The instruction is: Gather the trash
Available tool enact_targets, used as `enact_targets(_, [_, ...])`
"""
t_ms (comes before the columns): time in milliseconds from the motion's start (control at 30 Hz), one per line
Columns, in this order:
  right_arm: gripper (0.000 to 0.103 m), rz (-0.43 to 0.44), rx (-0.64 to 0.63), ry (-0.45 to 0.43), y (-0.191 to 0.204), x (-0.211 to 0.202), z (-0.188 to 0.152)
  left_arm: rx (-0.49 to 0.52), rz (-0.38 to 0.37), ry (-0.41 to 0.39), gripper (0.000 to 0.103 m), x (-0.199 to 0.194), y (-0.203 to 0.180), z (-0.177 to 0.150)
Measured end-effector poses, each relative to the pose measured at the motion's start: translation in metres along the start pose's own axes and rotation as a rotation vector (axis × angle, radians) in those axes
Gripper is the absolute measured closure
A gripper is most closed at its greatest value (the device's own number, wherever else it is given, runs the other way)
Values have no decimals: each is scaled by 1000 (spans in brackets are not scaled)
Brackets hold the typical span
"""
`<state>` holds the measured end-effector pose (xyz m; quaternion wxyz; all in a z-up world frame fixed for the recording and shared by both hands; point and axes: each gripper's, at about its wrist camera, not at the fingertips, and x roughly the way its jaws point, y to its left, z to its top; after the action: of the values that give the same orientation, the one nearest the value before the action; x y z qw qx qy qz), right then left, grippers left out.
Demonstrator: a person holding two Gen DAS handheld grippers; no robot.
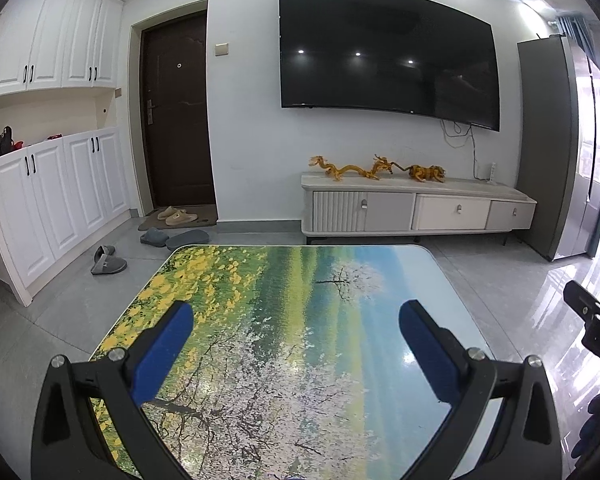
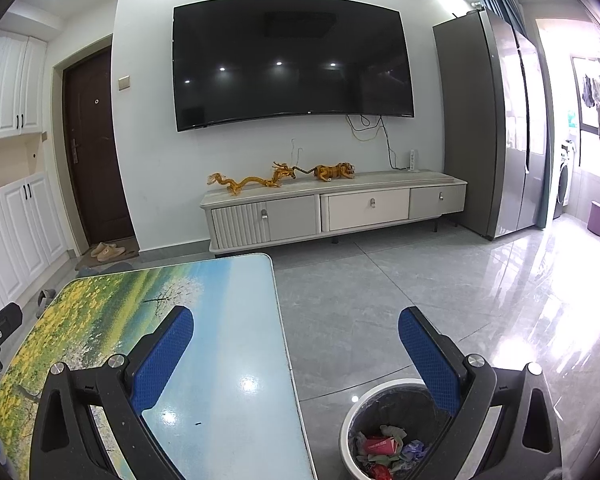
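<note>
A white trash bin point(image 2: 350, 420) with a dark liner stands on the floor beside the table's right edge; crumpled wrappers point(image 2: 384, 446), red, green and purple, lie inside it. My right gripper point(image 2: 296, 340) hangs open above the table edge and the bin, nothing between its blue pads. Over the landscape-printed table point(image 1: 284, 320) my left gripper point(image 1: 296, 332) is also open and holds nothing. No loose trash shows on the tabletop point(image 2: 228, 360) in either view. The right gripper's body point(image 1: 592, 320) pokes in at the right of the left wrist view.
A TV stand point(image 2: 332, 208) with golden figurines lines the far wall under a wall TV point(image 2: 292, 64). A grey fridge point(image 2: 484, 128) stands at right, a purple stool point(image 2: 598, 218) beyond it. Slippers point(image 1: 108, 260) lie on the floor by the door point(image 1: 176, 120) and white cabinets point(image 1: 52, 200).
</note>
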<state>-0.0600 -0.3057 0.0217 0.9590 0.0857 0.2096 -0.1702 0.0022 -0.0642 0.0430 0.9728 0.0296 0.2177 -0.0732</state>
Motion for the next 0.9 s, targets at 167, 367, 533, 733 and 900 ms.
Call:
enact_targets(167, [0, -5, 4, -1, -2, -1, -2, -2, -5, 6, 0, 0, -1, 0])
enact_targets(367, [0, -5, 5, 0, -2, -1, -3, -8, -7, 5, 0, -1, 0, 1])
enact_targets(533, [0, -6, 3, 3, -2, -1, -4, -12, -11, 14, 0, -1, -1, 2])
enact_targets(733, [0, -8, 5, 2, -1, -1, -4, -18, -18, 11, 0, -3, 0, 3])
enact_targets(900, [0, -9, 3, 3, -1, -1, -4, -17, -28, 9, 0, -4, 0, 3])
